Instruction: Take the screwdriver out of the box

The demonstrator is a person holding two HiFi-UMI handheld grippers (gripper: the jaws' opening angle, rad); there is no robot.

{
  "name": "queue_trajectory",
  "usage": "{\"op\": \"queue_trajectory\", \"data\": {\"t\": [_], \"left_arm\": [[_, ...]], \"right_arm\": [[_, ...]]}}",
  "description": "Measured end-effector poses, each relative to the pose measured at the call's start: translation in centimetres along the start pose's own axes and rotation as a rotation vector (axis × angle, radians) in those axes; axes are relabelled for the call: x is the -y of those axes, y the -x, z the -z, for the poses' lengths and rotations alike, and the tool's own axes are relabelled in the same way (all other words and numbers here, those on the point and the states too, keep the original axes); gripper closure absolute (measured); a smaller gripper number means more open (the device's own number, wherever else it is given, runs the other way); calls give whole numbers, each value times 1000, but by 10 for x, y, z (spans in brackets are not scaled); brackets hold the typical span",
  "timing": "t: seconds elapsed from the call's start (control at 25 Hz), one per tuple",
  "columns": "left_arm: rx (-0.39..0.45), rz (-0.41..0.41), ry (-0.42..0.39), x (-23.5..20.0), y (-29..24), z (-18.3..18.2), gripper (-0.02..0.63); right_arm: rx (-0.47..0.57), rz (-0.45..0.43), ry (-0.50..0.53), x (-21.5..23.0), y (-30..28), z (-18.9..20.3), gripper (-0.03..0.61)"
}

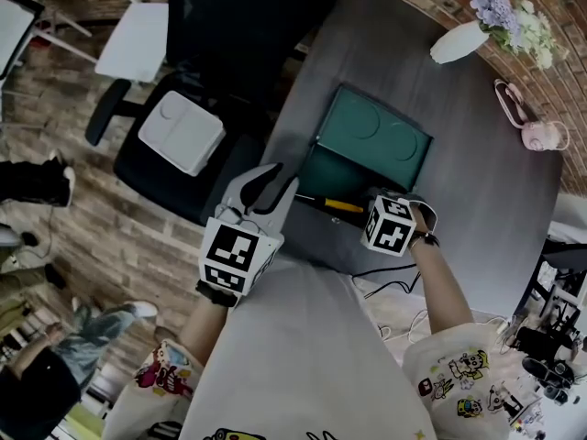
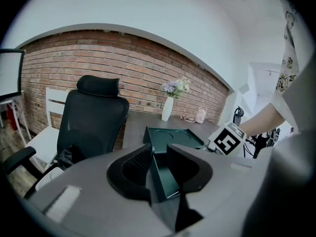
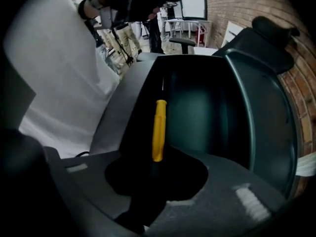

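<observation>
A dark green box (image 1: 332,178) lies open on the round table, its lid (image 1: 376,138) raised behind it. A screwdriver with a yellow handle (image 1: 341,206) rests along the box's near wall. In the right gripper view the handle (image 3: 158,127) runs straight away from my right gripper (image 3: 157,168), its near end at the gap between the fingertips. The jaws are too dark to show whether they press on it. In the head view my right gripper (image 1: 385,211) points steeply down into the box. My left gripper (image 2: 158,154) is open, with the box's left wall (image 2: 159,174) between its fingers.
A black office chair (image 1: 211,81) with a white case (image 1: 181,131) on its seat stands left of the grey table (image 1: 486,218). A white vase of flowers (image 1: 460,41) and a pink object (image 1: 541,136) sit at the table's far side. Cables (image 1: 390,278) lie near its front edge.
</observation>
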State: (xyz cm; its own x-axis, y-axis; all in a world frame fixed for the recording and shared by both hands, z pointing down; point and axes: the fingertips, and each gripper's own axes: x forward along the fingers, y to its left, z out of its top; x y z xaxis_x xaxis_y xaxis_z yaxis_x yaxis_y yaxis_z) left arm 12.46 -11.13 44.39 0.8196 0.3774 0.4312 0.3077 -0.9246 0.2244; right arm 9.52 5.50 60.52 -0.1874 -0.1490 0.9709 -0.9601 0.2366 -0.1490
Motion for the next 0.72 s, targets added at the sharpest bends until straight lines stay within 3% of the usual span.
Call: {"op": "queue_trajectory", "data": {"t": [0.12, 0.72], "left_arm": [[3, 2, -5, -1, -1, -1, 511], [11, -8, -11, 0, 3, 0, 512]], "right_arm": [[12, 65, 12, 1, -2, 0, 500], [21, 64, 4, 6, 0, 1, 505]]}}
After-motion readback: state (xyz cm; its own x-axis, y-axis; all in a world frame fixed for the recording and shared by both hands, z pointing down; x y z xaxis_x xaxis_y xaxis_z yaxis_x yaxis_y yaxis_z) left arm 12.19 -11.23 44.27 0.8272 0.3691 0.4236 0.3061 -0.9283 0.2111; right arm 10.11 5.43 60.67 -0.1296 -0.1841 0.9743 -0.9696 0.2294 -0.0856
